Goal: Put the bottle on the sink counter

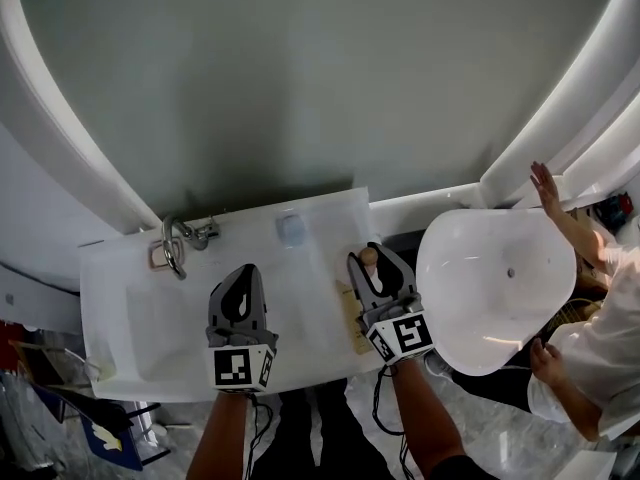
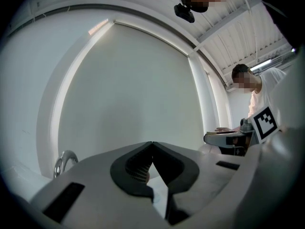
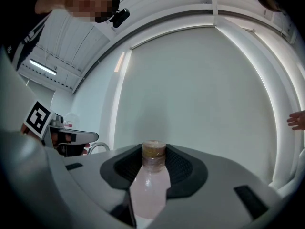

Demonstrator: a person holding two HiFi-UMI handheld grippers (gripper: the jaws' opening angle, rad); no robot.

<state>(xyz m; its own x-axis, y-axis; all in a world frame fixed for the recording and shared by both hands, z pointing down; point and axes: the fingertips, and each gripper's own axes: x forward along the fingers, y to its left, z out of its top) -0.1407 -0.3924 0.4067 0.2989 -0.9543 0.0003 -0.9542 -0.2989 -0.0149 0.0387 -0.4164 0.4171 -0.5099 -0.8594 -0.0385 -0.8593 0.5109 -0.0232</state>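
Observation:
A clear bottle point(image 3: 150, 187) with a tan cap point(image 3: 153, 149) lies along my right gripper point(image 3: 153, 162), which is shut on its neck. In the head view the cap point(image 1: 369, 257) pokes out between the fingers of the right gripper point(image 1: 374, 264), above the right end of the white sink counter point(image 1: 118, 268). To its left, my left gripper point(image 1: 243, 276) hangs over the counter beside the basin. Its jaws meet at the tips with nothing between them, as the left gripper view point(image 2: 152, 146) shows.
A chrome faucet point(image 1: 176, 244) stands at the counter's back left, over the basin point(image 1: 165, 333). A small clear cup point(image 1: 290, 230) sits near the back edge. To the right is a large white rounded shell point(image 1: 495, 288), with a person point(image 1: 590, 318) beside it.

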